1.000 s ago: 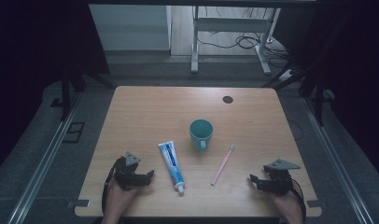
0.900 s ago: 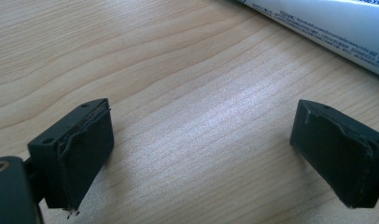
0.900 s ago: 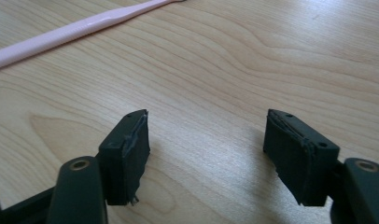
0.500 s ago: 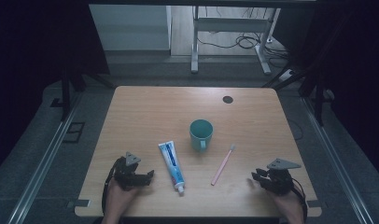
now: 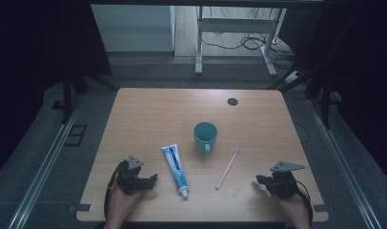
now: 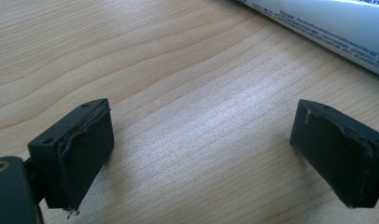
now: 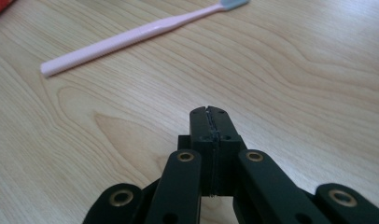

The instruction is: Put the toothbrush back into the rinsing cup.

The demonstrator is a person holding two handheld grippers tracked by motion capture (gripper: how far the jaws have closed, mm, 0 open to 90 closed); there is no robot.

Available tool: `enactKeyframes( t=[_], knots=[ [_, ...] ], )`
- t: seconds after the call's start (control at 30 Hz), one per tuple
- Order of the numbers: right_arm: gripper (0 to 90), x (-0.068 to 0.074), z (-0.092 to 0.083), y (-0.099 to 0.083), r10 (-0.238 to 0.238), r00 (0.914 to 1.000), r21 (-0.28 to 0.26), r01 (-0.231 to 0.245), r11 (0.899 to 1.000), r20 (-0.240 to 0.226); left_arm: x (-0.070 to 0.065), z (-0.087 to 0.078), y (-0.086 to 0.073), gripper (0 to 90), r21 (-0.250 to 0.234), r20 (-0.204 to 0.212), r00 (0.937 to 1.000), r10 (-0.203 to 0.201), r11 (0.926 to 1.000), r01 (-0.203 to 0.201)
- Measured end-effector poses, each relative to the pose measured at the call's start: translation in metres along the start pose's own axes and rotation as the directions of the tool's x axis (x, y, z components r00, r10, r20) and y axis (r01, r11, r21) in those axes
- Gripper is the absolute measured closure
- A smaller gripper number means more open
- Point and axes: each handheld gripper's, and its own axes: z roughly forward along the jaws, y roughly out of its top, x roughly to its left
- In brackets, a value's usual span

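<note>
Right gripper point(image 7: 210, 110): jaws have just been closing and now meet pad to pad, nothing between them. It sits low over the table point(image 5: 148, 109) near the front right corner, in the person's right hand point(image 5: 292, 209). Ahead of its tips, apart from them, lies the pink toothbrush point(image 7: 131, 37), flat on the wood, bristle end pointing away from the person.

Left gripper point(image 6: 199, 140): jaws stand wide apart over bare wood, holding nothing. It rests near the front left of the table. Just beside it lies the toothpaste tube point(image 5: 175, 169), flat, cap toward the person.

Teal cup point(image 5: 205, 137) stands upright near the table's middle, behind tube and toothbrush, handle toward the front edge.
</note>
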Motion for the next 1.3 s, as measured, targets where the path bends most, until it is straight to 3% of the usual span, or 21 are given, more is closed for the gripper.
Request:
enactKeyframes(
  t=[0.53,1.3],
  knots=[
    [87.8,0.015,0.008,0.022,-0.047,0.9978,-0.012,0.047,0.999,-0.047,0.000,0.000,0.000,6.3,0.000,0.000,1.0000,0.000,1.0000,0.000],
    [87.8,0.037,0.039,0.043,-0.086,0.9903,0.008,0.087,0.996,-0.110,0.000,0.000,0.000,6.3,0.000,0.000,1.0000,0.000,1.0000,0.000]
  ],
)
